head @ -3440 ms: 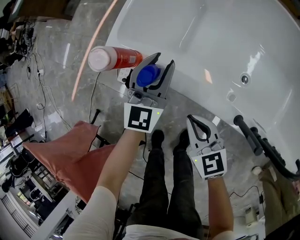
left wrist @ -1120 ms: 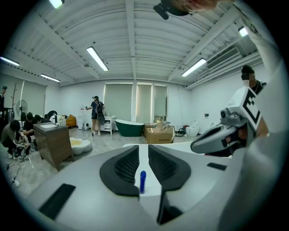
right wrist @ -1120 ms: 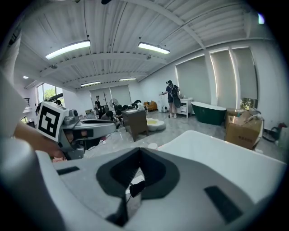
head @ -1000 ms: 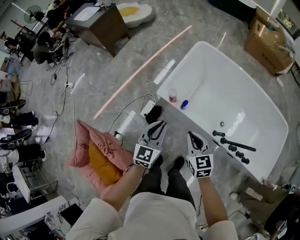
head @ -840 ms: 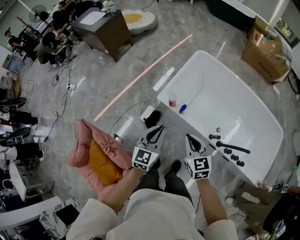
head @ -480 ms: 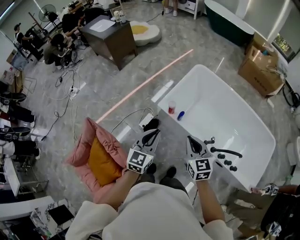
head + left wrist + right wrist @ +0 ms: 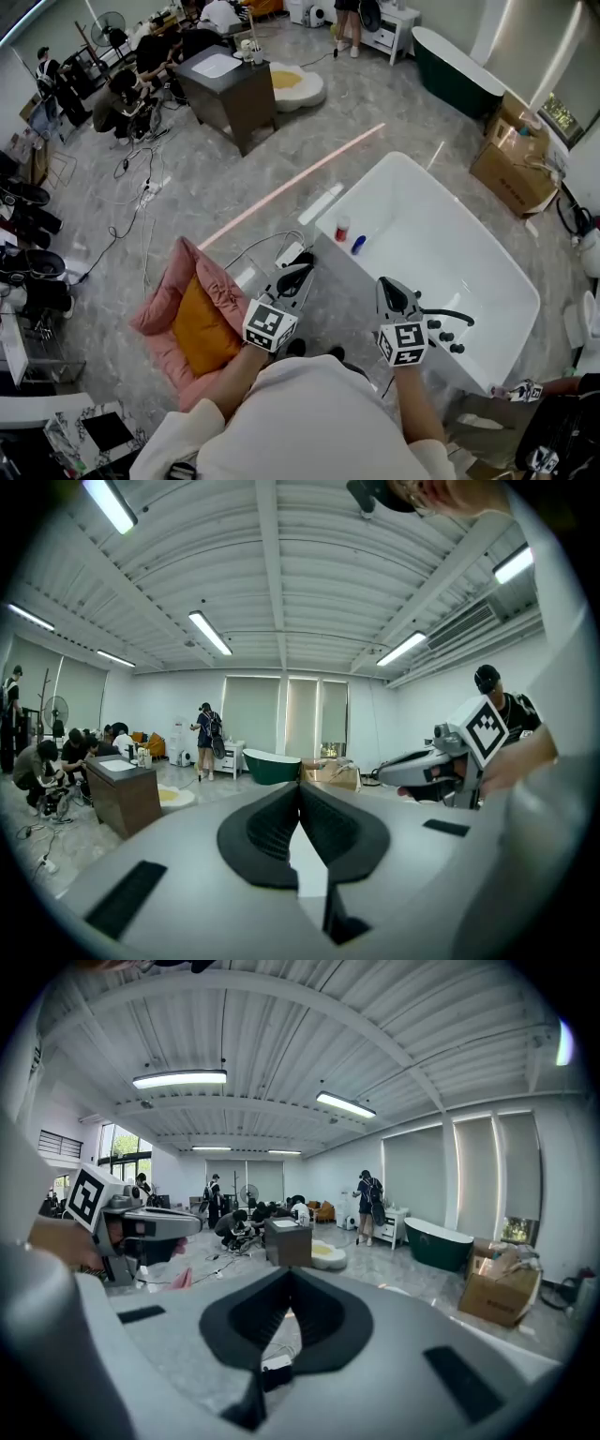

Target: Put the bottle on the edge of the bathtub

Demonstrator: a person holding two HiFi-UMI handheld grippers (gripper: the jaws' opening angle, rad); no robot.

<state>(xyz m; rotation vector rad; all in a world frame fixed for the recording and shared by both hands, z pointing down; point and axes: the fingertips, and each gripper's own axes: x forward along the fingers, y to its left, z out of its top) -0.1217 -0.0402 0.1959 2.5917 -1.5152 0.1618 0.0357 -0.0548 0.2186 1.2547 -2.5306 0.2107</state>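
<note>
Red bottle (image 7: 343, 228) stands on the bathtub (image 7: 441, 248) edge, mid-frame; left tongs (image 7: 292, 279) and right tongs (image 7: 394, 296), both pressed together empty, need only avoid bumping it.

A pink cushion (image 7: 161, 314) with an orange centre is lying on the grey marble floor (image 7: 197, 169), and cables (image 7: 145, 195) are trailing beside it. People (image 7: 127, 86) are sitting near a dark cabinet (image 7: 230, 84). A dark green tub (image 7: 459, 64) and a cardboard box (image 7: 511, 164) are standing farther off.
</note>
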